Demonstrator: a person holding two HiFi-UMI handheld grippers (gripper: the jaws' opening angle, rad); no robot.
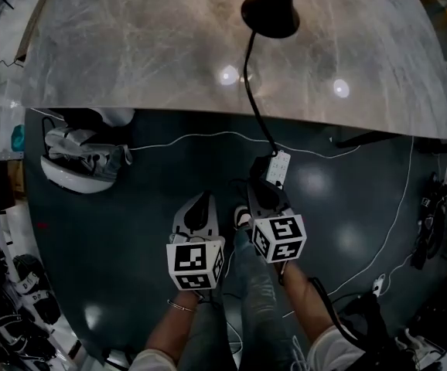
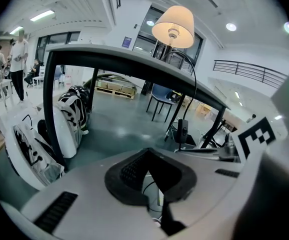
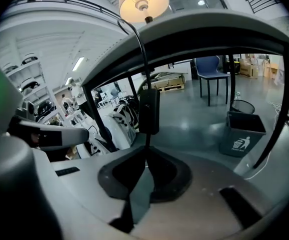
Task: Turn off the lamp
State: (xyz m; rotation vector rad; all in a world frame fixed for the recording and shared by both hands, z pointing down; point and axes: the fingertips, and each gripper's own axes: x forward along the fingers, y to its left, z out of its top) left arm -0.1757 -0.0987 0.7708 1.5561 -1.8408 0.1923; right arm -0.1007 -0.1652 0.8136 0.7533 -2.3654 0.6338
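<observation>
While the table lamp with a cream shade and black round base (image 2: pixel 173 26) glows on the grey marbled tabletop (image 1: pixel 169 52), you stand at the table's near edge over a dark, glossy teal floor (image 1: pixel 347 199) in a bright, white-walled hall. White bags (image 1: pixel 76 161) slump by a black table leg, and a blue chair (image 3: pixel 208 69) and a grey waste bin (image 3: pixel 244 134) sit beyond the table. The lamp stands upright at the far side of the top, its long axis vertical. Its stem rises from the base and its shade opens downward. The lamp's thin black cord (image 1: pixel 251 91) runs across the top and drops over the near edge, carrying a black rectangular inline switch (image 3: pixel 148 111). Your left gripper (image 2: pixel 147 149) has its jaws together on nothing. Your right gripper (image 3: pixel 147 149) has its jaws together too, just under the hanging switch, with the cord running down to their tips.
</observation>
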